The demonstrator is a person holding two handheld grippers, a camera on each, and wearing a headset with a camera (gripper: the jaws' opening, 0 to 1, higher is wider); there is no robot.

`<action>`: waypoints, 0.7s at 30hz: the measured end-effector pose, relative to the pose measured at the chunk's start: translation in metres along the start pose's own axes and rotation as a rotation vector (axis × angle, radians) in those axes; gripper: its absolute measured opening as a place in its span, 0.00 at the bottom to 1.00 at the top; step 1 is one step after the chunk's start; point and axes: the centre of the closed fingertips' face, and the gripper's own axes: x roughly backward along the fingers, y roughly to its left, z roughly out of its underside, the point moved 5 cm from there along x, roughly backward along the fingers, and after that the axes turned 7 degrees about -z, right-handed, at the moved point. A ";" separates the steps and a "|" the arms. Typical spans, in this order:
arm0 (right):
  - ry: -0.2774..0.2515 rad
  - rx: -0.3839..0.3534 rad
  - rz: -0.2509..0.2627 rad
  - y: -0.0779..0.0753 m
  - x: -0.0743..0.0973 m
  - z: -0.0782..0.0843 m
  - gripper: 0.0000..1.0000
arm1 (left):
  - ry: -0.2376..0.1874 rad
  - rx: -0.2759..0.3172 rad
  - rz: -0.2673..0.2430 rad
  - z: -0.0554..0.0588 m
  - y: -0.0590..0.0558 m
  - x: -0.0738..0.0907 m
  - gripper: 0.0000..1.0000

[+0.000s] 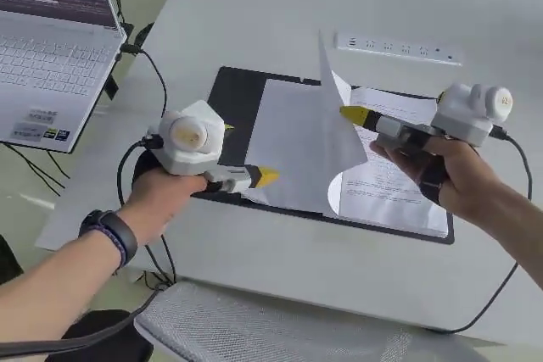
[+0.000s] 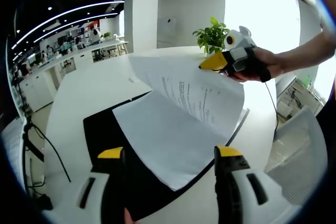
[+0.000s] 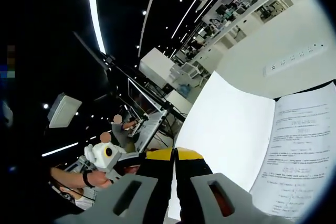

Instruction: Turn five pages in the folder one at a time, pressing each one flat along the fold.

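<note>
The right claw [image 1: 355, 114], pinched shut on a white printed page [image 1: 310, 137], holds it mid-turn over the black folder [image 1: 234, 95] open on the white counter [image 1: 280, 6]; the left claw [image 1: 265, 177] hovers agape, likely to press the fold.

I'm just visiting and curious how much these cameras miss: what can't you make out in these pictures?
Text on the printed page: too small to read in the head view, blurred in the right gripper view.
Fold of the folder: hidden in the head view behind the lifted page that the right gripper holds.
Pages already turned: stack too thin to count.
The laptop: cut by the head view's left and top edges.
</note>
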 end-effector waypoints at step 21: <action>0.133 -0.109 0.060 -0.032 -0.056 0.052 0.00 | -0.004 0.064 -0.055 0.022 0.014 0.032 0.69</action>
